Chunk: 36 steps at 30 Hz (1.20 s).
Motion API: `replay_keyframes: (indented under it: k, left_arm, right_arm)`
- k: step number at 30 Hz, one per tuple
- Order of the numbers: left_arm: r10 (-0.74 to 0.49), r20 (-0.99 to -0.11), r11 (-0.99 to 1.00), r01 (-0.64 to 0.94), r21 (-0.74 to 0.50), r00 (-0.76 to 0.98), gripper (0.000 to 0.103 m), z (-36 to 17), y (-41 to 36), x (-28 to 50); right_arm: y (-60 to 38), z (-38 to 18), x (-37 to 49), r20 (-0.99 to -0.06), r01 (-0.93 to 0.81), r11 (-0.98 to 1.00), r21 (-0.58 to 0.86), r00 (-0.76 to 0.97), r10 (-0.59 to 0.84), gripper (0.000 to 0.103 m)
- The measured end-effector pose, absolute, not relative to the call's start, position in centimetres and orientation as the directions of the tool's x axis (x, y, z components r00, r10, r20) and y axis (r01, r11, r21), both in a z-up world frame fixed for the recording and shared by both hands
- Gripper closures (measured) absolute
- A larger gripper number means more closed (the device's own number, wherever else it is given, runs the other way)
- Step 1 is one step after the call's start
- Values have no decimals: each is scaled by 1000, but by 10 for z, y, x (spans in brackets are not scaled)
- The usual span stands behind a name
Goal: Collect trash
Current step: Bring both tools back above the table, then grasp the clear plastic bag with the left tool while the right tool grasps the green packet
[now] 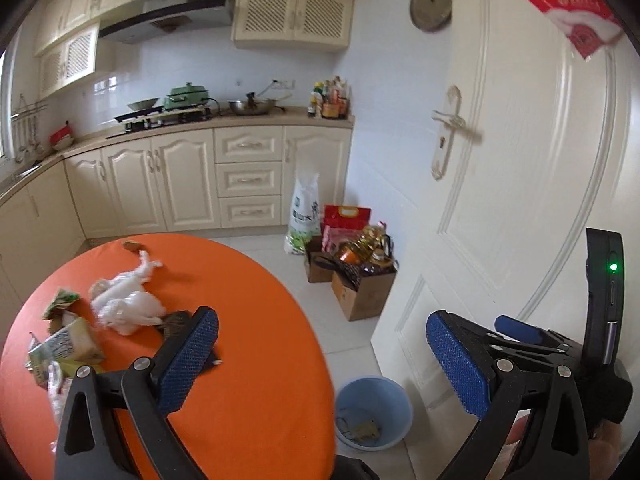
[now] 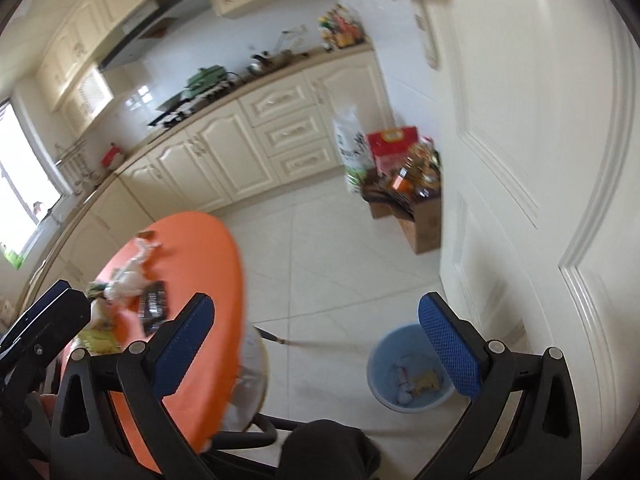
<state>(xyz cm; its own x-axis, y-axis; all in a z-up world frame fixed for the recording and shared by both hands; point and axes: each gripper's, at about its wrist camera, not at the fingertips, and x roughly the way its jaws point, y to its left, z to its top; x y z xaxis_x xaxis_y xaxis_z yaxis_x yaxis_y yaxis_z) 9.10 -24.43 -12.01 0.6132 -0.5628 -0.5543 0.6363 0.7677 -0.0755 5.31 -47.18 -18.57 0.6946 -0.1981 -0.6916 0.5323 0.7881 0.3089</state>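
A round orange table carries trash: a crumpled white plastic bag, a green and white carton, a small green wrapper and a dark wrapper. My left gripper is open and holds nothing, hanging over the table's right edge. A light blue bin stands on the floor beside the table with some scraps inside. My right gripper is open and holds nothing, above the floor between the table and the bin. The right gripper's fingers show at the right of the left wrist view.
A white door stands close on the right. Cardboard boxes of groceries and a rice sack sit on the floor by the cabinets. A stool is under the table edge. A person's dark-clothed knee is below.
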Motion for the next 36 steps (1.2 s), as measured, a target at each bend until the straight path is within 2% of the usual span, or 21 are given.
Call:
replay_keyframes:
  k: [6, 11, 17, 25, 29, 36]
  left_arm:
    - [-456, -485, 868, 492, -60, 746, 1, -101, -132, 65]
    - [-336, -457, 936, 348, -61, 824, 1, -113, -60, 46]
    - [-217, -459, 975, 215, -56, 862, 1, -114, -23, 42]
    - [-139, -461, 990, 127, -57, 877, 1, -97, 19, 22]
    - [-112, -476, 993, 109, -33, 872, 1, -90, 26, 17]
    - [-146, -594, 988, 151, -40, 791, 1, -116, 12, 53]
  right_arm:
    - [-392, -128, 89, -616, 367, 884, 289, 778, -121, 0]
    - [-310, -97, 114, -574, 205, 955, 214, 818, -47, 0]
    - [-249, -91, 130, -553, 107, 984, 140, 833, -12, 0]
    - [-224, -85, 138, -528, 9, 990, 144, 847, 69, 0]
    - [-225, -93, 151, -551, -7, 992, 127, 831, 76, 0]
    - [-237, -157, 183, -699, 0, 993, 118, 710, 83, 0]
